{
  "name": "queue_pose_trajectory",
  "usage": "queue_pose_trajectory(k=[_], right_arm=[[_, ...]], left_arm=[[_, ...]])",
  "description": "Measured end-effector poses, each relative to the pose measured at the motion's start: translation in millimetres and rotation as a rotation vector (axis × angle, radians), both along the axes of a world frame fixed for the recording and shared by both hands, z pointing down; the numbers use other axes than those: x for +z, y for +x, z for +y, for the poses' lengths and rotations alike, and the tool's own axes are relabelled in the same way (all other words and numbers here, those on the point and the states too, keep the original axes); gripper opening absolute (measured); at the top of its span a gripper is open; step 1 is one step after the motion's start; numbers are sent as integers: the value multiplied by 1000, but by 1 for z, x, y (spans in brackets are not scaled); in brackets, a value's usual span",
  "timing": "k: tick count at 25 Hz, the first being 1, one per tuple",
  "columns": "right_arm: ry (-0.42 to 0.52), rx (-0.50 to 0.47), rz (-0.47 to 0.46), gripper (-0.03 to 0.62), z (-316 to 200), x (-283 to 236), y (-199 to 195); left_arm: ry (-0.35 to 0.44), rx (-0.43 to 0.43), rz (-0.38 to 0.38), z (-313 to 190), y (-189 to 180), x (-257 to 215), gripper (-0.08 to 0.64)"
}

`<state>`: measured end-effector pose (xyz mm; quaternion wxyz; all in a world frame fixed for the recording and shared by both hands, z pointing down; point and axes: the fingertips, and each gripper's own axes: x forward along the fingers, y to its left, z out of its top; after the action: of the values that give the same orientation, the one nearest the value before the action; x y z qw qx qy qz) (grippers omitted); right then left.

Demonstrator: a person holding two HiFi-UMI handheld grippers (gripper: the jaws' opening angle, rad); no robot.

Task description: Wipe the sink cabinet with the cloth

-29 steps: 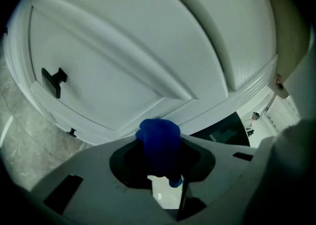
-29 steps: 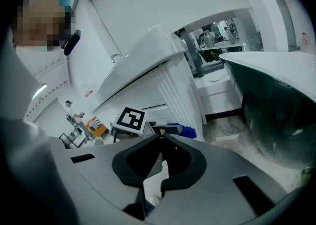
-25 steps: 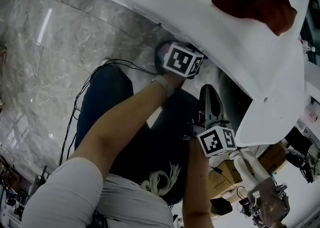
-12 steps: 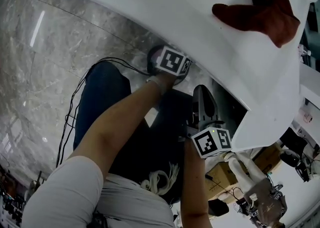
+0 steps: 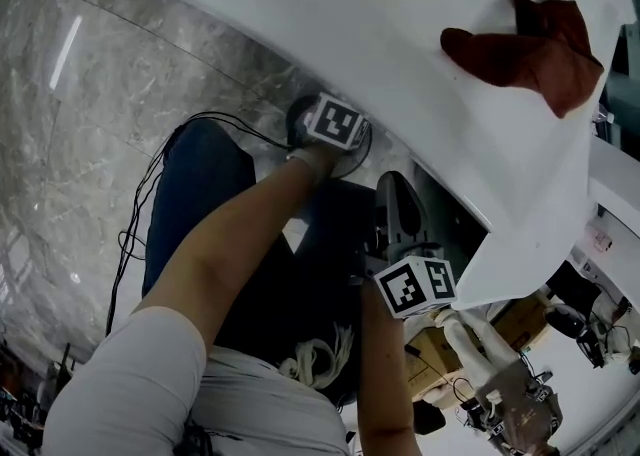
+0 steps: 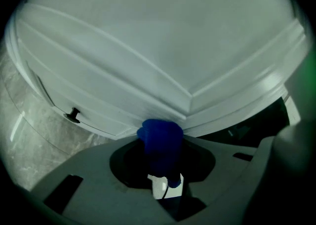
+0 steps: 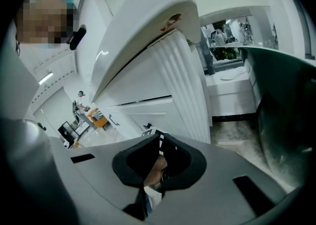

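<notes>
A dark red cloth (image 5: 527, 47) lies crumpled on the white top of the sink cabinet (image 5: 420, 34), far right in the head view, with neither gripper touching it. Both grippers hang below the counter's front edge. The left gripper's marker cube (image 5: 335, 122) is by the cabinet front; in the left gripper view the left gripper (image 6: 159, 136) has its blue fingertips pressed together, empty, facing the curved cabinet front (image 6: 148, 66). The right gripper's marker cube (image 5: 415, 284) sits lower right. The right gripper (image 7: 159, 144) is shut with nothing in it and points at the fluted side panel (image 7: 180, 91).
Grey marble floor (image 5: 90, 114) spreads left of the cabinet, with black cables (image 5: 140, 224) trailing over it. A dark knob (image 6: 74, 114) sticks out of a cabinet door. The person's legs and arms fill the lower head view. Cardboard boxes (image 5: 520, 319) and equipment stand at lower right.
Both marker cubes have drifted slightly left in the head view as the view shifted. The cloth lies in the same spot on the counter. Neither gripper has changed state.
</notes>
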<state>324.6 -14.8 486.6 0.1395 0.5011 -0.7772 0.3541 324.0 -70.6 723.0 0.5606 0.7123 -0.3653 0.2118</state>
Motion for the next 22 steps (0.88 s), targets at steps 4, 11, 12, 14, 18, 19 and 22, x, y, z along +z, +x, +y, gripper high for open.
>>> queue_pose_trajectory(k=[4,11,12,14,18,19,22], right_arm=[[-12,-8,9,37,1,5,-2],[-27,-24,9,37,5,-3,-18],[-31,-26,8,37,6,-5,-21],[-39,-37,8,37,8,-10,-27],[-53,-56,5,37,13,-18,-38],[-58,-60,6,37,14,-20,-40],[-69,-80,11,37,17,-28,-46]], left_arm=[[46,-9,-12,-12,-14,-6,110],[55,-110,13,-21,-46,-21,110],[57,-124,11,-22,-52,-23,110],[69,-148,4,-24,-65,-30,110],[104,-188,3,-27,-87,-43,110],[112,-203,2,-28,-93,-47,110],[137,-241,-8,-30,-114,-61,110]])
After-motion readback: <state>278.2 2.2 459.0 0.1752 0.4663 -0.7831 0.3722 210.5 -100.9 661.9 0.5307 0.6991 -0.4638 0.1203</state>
